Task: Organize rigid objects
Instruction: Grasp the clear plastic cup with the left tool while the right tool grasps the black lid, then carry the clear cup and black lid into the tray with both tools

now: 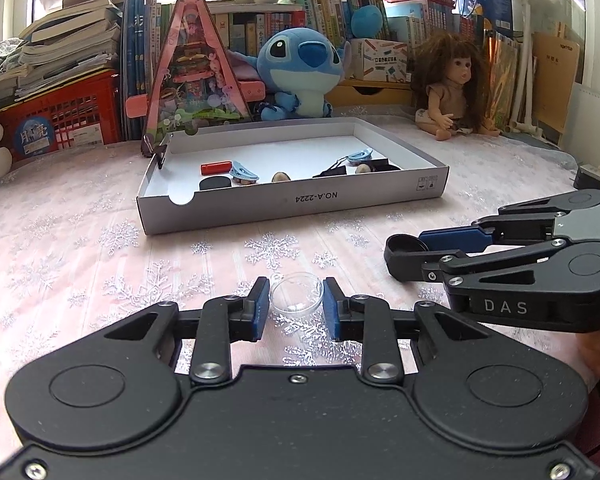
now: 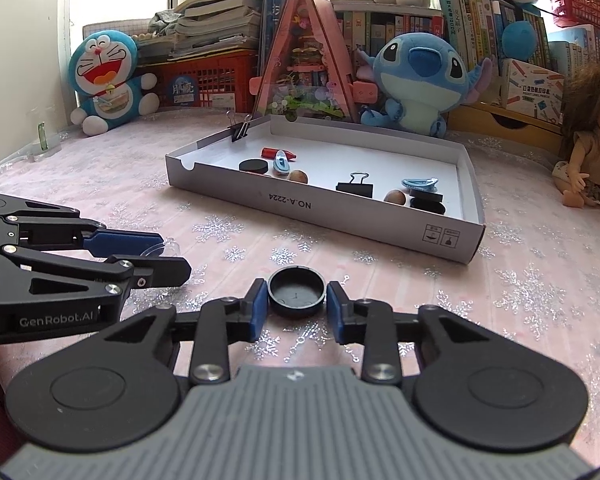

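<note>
At the bottom centre of the left wrist view, the left hand-held gripper (image 1: 296, 300) is closing narrowly on a clear glass dish (image 1: 297, 298), its blue pads pressing the rim on both sides while the dish is sitting on the snowflake-patterned tabletop (image 1: 100, 264). At the bottom centre of the right wrist view, the right hand-held gripper (image 2: 297, 300) is likewise clamping a black round cap (image 2: 297, 293), which is resting on the cloth. Farther back, toward mid-frame, the shallow white box (image 2: 452, 240) is already holding several sorted pieces: a black disc (image 2: 253, 166), a red cylinder (image 2: 269, 152), binder clips (image 2: 355, 186) and nuts (image 2: 395, 197). Judging by this, most sorting is looking done; the dish and cap are seemingly remaining to be lifted into the box.
</note>
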`<state>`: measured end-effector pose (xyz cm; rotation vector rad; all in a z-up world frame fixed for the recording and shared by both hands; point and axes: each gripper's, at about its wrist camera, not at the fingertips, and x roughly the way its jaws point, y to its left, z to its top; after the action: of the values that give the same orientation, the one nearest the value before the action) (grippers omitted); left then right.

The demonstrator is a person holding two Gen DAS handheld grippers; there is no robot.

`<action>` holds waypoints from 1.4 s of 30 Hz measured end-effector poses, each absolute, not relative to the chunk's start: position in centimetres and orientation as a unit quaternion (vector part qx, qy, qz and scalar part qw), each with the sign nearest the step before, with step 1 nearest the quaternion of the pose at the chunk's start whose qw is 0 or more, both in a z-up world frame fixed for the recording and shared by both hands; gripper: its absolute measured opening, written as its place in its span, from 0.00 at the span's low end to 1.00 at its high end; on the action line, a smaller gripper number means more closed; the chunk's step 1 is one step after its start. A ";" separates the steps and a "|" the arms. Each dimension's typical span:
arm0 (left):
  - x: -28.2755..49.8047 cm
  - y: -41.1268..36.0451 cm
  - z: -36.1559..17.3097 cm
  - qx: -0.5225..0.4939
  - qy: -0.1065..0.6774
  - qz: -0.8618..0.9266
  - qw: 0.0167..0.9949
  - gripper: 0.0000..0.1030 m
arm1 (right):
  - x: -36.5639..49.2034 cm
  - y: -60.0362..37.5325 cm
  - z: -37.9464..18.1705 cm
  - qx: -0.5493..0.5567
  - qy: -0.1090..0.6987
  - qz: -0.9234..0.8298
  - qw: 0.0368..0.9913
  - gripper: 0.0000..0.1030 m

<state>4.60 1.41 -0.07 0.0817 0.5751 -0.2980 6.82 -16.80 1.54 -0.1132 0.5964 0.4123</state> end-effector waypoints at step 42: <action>11.9 2.3 3.3 -0.013 0.279 -0.097 0.955 0.26 | 11.5 -19.9 3.6 0.004 0.288 0.135 0.948 0.36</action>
<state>11.91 2.28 3.26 -0.0268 0.5661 -0.1978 11.46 -19.89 3.57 0.0080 0.5858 0.2743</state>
